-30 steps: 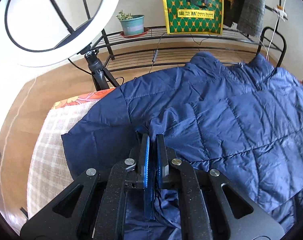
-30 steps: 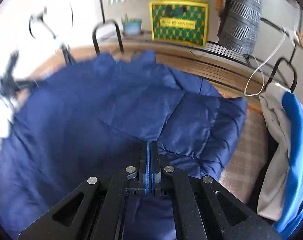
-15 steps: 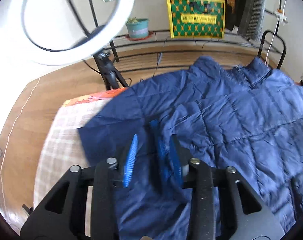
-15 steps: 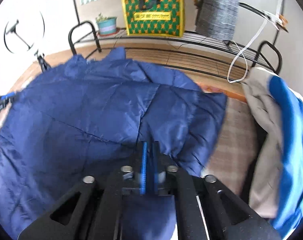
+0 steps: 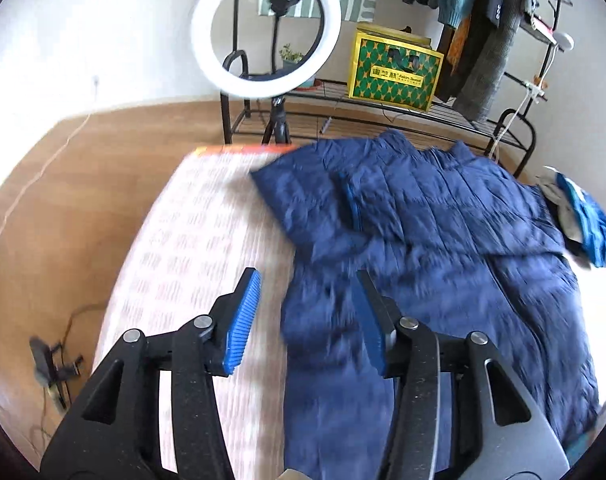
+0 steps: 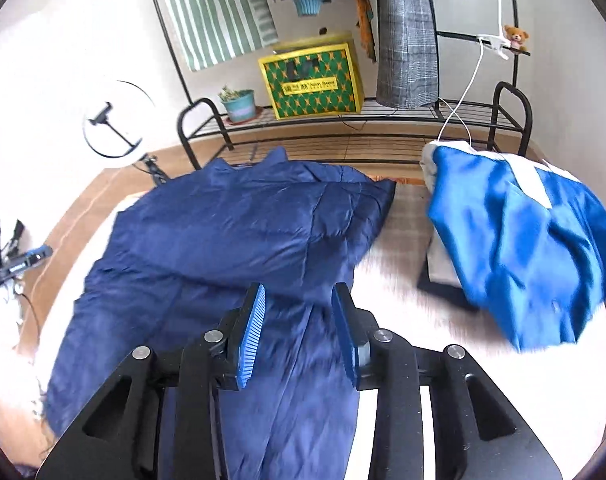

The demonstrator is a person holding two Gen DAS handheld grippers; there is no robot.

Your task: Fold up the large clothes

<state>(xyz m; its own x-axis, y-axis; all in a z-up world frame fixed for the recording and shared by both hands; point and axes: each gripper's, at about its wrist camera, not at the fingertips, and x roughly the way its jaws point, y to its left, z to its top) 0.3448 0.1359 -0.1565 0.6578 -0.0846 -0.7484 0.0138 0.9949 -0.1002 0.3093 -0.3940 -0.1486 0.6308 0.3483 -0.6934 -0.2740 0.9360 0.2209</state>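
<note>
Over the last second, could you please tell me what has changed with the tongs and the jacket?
Both tongs, left and right, let go of the navy jacket and pulled up and back, jaws opening, nothing between them. The jacket stays spread on the checked bed cover.

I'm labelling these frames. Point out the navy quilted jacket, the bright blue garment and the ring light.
navy quilted jacket (image 6: 239, 240): right wrist view, on the folded-over upper panel.
bright blue garment (image 6: 515, 240): right wrist view, mid-fabric.
ring light (image 5: 201, 32): left wrist view, on the white ring's left side.
</note>
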